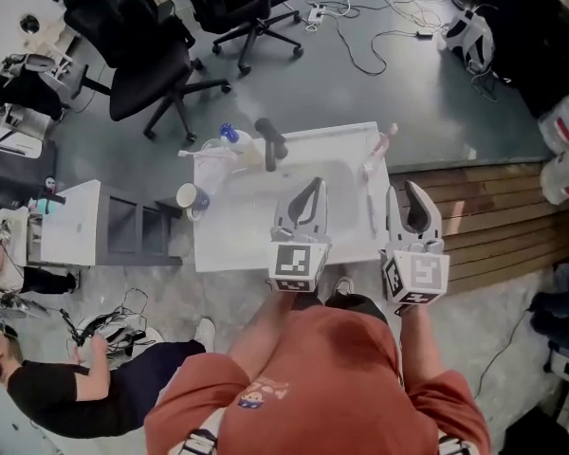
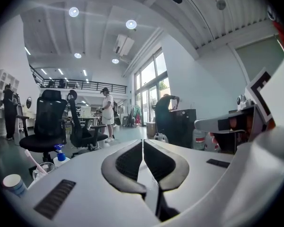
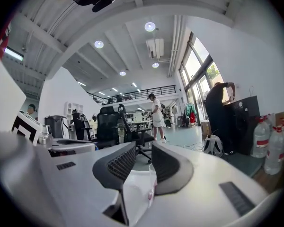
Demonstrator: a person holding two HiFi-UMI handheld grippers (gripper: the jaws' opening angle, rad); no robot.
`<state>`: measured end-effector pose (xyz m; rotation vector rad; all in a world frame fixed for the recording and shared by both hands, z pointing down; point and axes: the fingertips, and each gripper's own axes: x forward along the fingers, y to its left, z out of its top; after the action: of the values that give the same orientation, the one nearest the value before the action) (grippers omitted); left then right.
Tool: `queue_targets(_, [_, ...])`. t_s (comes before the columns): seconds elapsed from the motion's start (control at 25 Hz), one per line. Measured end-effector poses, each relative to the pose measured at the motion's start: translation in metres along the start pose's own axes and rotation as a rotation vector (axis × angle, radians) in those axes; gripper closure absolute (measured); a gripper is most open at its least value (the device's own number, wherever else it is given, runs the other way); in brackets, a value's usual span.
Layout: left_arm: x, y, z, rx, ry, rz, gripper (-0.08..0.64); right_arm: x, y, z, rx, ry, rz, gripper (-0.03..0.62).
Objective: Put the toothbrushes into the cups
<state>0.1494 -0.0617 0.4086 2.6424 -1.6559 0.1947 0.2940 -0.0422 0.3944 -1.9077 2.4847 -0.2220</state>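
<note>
Left fingers (image 2: 125, 163) meet, empty; right fingers (image 3: 114, 167) stand apart, clear cup (image 3: 151, 183) just beyond their gap.

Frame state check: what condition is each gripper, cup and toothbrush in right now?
left gripper: jaws shut, empty.
right gripper: jaws open, empty.
paper cup: upright, no toothbrush.
left clear cup: upright, toothbrush leaning in it.
right clear cup: upright, something pink inside.

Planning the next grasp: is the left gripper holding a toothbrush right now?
No, the left gripper has its jaws pressed together with nothing between them in its own view.
</note>
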Motion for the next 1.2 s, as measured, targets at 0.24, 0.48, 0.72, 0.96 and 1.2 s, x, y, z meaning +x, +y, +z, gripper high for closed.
queue_targets(0.24, [0.004,0.008,-0.019,-0.014,-0.013,-0.024,0.534,0.021,-0.003,-0.037,0.004,0.063,-0.021,0.479])
queue_targets(0.48, [0.010,0.029,-0.038,-0.035,-0.036,-0.036,0.534,0.052,-0.001,-0.096,0.008,0.217,-0.028,0.479])
queue_targets(0.72, [0.025,0.052,-0.063,-0.065,-0.018,-0.053,0.534,0.088,0.008,-0.152,-0.014,0.413,0.025,0.479])
queue_targets(0.96, [0.041,0.069,-0.082,-0.066,-0.007,-0.087,0.534,0.118,0.006,-0.187,-0.029,0.545,0.014,0.479])
queue_targets(1.2, [0.058,0.086,-0.099,-0.060,0.007,-0.105,0.534,0.143,0.005,-0.223,-0.033,0.688,0.028,0.479])
